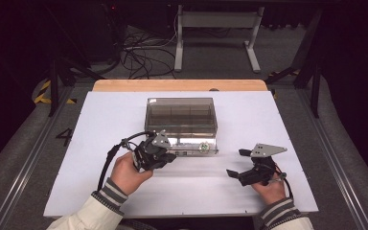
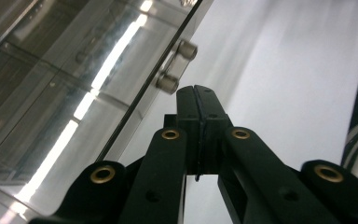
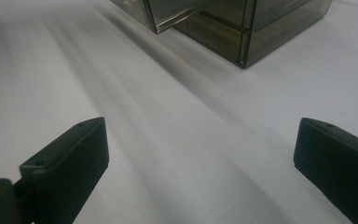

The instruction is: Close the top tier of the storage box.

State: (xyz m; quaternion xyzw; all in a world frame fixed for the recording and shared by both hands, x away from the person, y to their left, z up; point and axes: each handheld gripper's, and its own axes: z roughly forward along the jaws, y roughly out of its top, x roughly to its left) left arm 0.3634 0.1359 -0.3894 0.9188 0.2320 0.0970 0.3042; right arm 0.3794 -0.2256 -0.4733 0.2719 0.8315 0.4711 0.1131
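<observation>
A smoky see-through drawer box [image 1: 181, 115] stands mid-table on the white sheet. Its lower drawer [image 1: 194, 145] is slid out toward me. My left gripper [image 1: 171, 156] sits at the drawer's front left, jaws pressed together with nothing between them. In the left gripper view the shut tips [image 2: 196, 93] lie just short of the drawer's small handle [image 2: 177, 65], whose two round posts stick out from the clear front panel. My right gripper [image 1: 238, 163] rests open on the sheet to the right, jaws wide apart and empty [image 3: 200, 154]. The box corner [image 3: 261, 32] lies ahead of it.
The white sheet [image 1: 124, 115] covers a wooden table whose far edge [image 1: 179, 85] shows. Beyond it are a white desk frame [image 1: 218, 28] and loose cables [image 1: 143, 52] on the floor. Metal rails [image 1: 24, 163] run along both sides.
</observation>
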